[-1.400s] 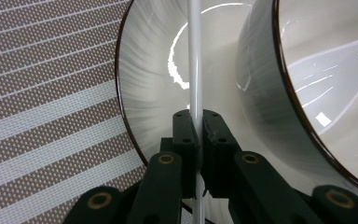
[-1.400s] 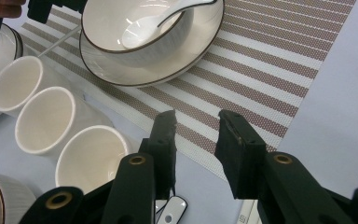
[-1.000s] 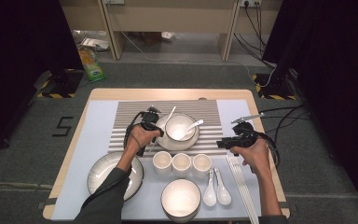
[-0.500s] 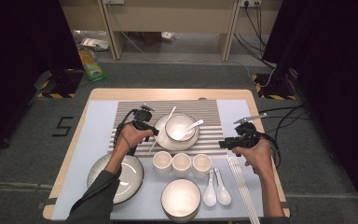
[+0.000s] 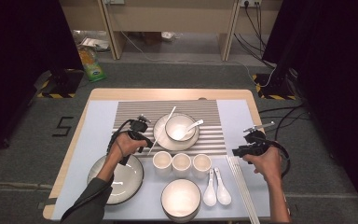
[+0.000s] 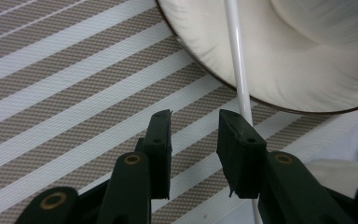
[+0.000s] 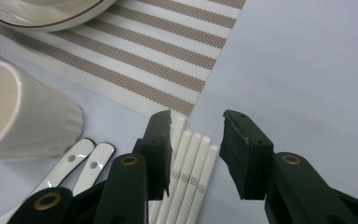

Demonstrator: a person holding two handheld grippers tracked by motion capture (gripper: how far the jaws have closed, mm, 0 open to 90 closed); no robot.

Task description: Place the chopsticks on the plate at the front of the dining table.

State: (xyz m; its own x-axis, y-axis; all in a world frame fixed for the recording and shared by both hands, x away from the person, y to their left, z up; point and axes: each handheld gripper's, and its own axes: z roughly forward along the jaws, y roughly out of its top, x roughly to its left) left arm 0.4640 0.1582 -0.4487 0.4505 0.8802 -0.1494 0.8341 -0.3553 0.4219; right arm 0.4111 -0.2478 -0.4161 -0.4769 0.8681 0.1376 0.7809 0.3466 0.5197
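On the ribbed striped mat (image 6: 74, 93), both the left gripper (image 6: 195, 123) and the right gripper (image 7: 196, 125) gape empty beside slim, glossy white chopsticks (image 7: 191, 172).

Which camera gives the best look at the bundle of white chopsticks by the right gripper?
The right gripper view: the white printed chopsticks lie close, ends side by side below the open right gripper. The high view shows them as thin lines beside two white spoons.

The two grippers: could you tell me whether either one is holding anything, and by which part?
Nothing is held. The left gripper is open, the white chopstick lying outside its jaws. The right gripper is open above the ends of the white chopsticks.
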